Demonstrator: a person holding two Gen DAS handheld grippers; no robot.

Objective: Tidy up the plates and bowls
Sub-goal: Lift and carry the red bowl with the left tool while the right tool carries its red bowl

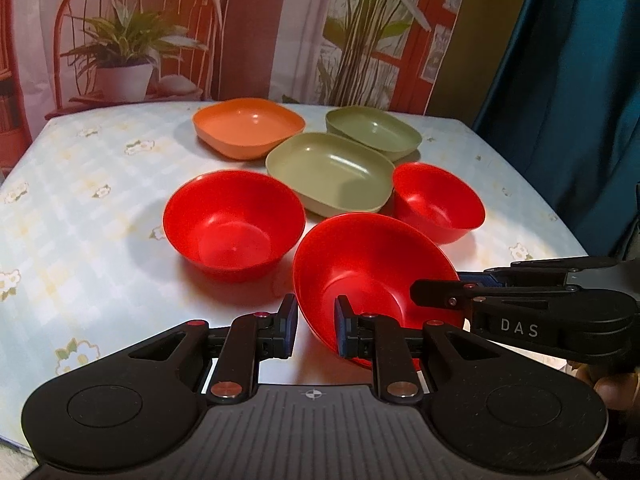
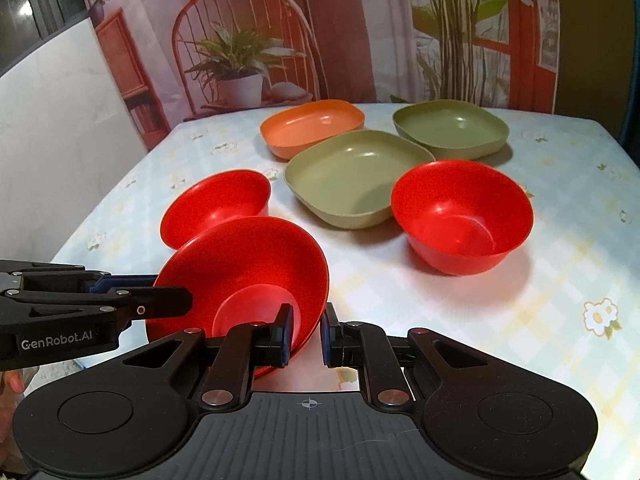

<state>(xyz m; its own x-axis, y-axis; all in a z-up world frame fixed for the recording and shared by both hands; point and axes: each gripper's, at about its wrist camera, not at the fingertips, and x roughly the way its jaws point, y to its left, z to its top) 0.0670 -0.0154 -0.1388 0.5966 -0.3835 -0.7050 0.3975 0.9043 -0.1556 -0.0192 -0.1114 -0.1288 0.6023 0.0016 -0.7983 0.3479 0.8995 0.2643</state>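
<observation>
Both my grippers, left [image 1: 316, 326] and right [image 2: 306, 336], pinch the tilted red bowl [image 1: 360, 276] between them; another red bowl [image 1: 234, 224] sits ahead-left.

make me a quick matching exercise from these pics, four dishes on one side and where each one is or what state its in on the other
Things:
1. orange plate
2. near green plate
3. far green plate
4. tilted red bowl

Places or states:
A. back right of the table
B. middle, between two upright red bowls
C. back left
D. gripped at the rim by both hand-held grippers

Pairs: 1-C, 2-B, 3-A, 4-D
</observation>
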